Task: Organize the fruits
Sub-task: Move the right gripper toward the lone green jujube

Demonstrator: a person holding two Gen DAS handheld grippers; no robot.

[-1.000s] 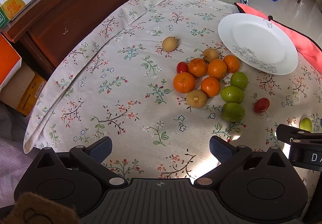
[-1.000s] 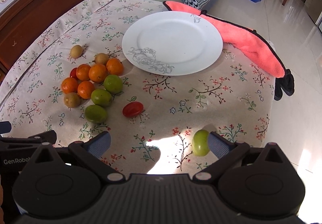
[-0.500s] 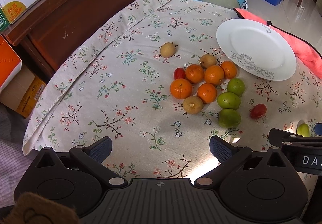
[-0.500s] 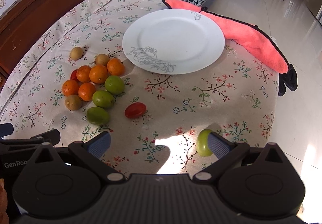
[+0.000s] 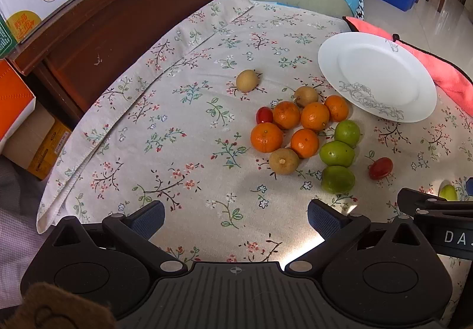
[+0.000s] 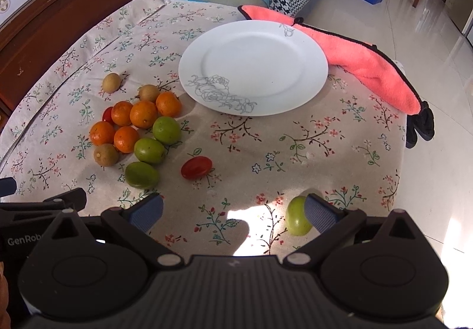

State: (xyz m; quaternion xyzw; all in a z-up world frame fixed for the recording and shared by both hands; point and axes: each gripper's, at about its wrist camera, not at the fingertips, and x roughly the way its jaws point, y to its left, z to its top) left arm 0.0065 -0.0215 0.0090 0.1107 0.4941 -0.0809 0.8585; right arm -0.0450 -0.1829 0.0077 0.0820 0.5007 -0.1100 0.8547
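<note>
Left tongs (image 5: 235, 216) spread wide, gripping nothing, above the floral-clothed table (image 5: 177, 127). Right tongs (image 6: 233, 210) wide open too, small green round fruit (image 6: 297, 220) just against the right finger's inner side, unclamped. Clustered oranges (image 6: 143, 114) left of the bare white round plate (image 6: 254, 68).

— Left gripper (image 5: 235, 212)?
— Jaws wide apart, nothing between, above the floral cloth (image 5: 183, 122).
— Fruit?
— Oranges (image 5: 295, 127) clustered with green fruits (image 5: 338, 151) and brown ones, near a bare white plate (image 5: 378, 77). One red tomato (image 5: 380, 168) apart.
</note>
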